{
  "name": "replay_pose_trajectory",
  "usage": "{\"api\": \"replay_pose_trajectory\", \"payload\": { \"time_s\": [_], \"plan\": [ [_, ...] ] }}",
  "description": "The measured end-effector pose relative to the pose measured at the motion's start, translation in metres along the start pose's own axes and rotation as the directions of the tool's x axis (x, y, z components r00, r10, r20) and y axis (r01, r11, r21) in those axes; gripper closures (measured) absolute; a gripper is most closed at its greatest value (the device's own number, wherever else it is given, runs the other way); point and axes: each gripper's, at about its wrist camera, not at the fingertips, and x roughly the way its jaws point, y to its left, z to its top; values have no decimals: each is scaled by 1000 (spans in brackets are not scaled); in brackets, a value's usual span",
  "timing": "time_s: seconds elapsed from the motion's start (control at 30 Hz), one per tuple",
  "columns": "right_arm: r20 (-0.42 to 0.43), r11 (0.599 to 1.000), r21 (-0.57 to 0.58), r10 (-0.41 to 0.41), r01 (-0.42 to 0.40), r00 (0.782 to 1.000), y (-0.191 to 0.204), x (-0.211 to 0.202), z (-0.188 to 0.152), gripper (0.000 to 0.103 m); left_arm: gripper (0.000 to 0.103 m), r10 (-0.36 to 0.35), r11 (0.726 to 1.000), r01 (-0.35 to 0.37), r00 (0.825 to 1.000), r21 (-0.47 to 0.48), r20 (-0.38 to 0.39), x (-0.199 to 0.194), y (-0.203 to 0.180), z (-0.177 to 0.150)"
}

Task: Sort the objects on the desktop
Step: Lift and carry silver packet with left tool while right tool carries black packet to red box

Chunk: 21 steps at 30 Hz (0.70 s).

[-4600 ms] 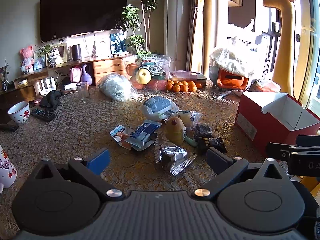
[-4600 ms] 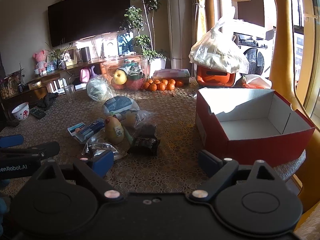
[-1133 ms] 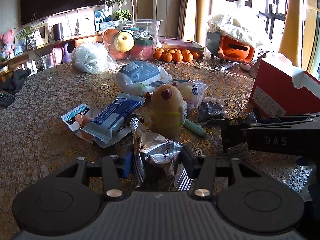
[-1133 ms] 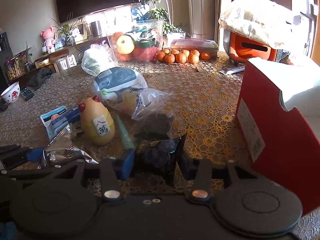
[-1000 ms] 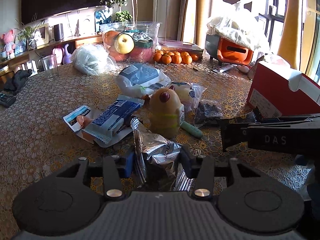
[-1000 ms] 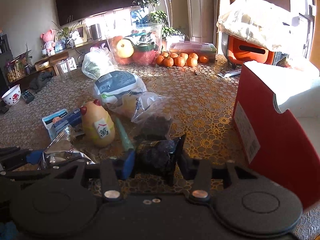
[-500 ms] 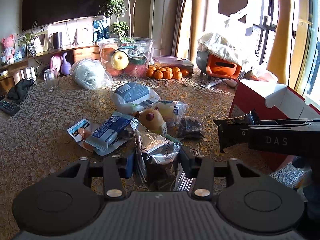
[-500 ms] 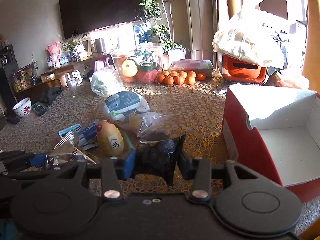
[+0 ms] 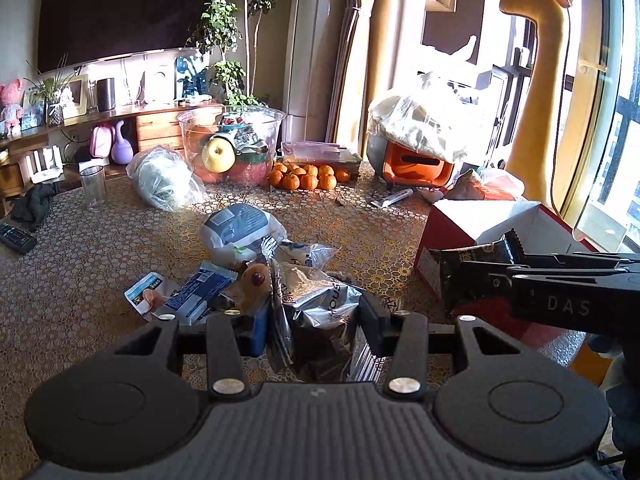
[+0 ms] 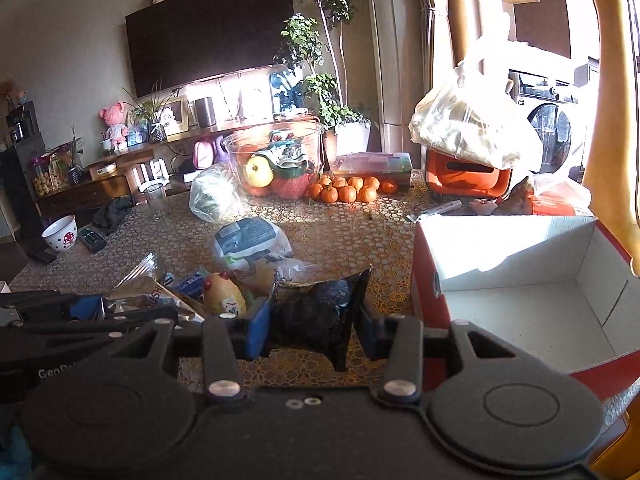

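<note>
My left gripper (image 9: 316, 326) is shut on a crinkled silver foil packet (image 9: 316, 300), held up off the patterned table (image 9: 80, 272). My right gripper (image 10: 314, 326) is shut on a small black snack packet (image 10: 320, 316), also lifted clear. From the left wrist view that black packet (image 9: 476, 264) hangs beside the open red box (image 9: 476, 224). The box (image 10: 520, 280), white and bare inside, stands just right of my right gripper. Left on the table are a blue wrapper (image 9: 196, 294), a yellow chick-shaped toy (image 10: 224, 294) and a white bag with a dark label (image 9: 240, 226).
At the back stand a clear bowl of fruit (image 9: 230, 148), a row of mandarins (image 9: 308, 178), an orange appliance under plastic (image 9: 416, 160) and a drinking glass (image 9: 94, 188). A remote (image 9: 16, 236) and dark cloth lie far left. A yellow giraffe figure (image 9: 540, 92) rises behind the box.
Both grippers have risen with their packets, so the table items look smaller and lower. The box's white inside has come into the right wrist view.
</note>
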Motion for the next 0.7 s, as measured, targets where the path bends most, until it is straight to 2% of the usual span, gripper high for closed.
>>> {"api": "replay_pose_trajectory", "payload": {
  "time_s": [0.37, 0.7],
  "plan": [
    [42, 999, -23, -44, 45, 998, -38, -34, 19, 58, 58, -53, 998, 52, 999, 42, 9, -9, -32, 22],
    [41, 995, -15, -98, 99, 994, -86, -44, 29, 58, 58, -104, 990, 104, 995, 95, 4, 7, -70, 41]
  ]
}}
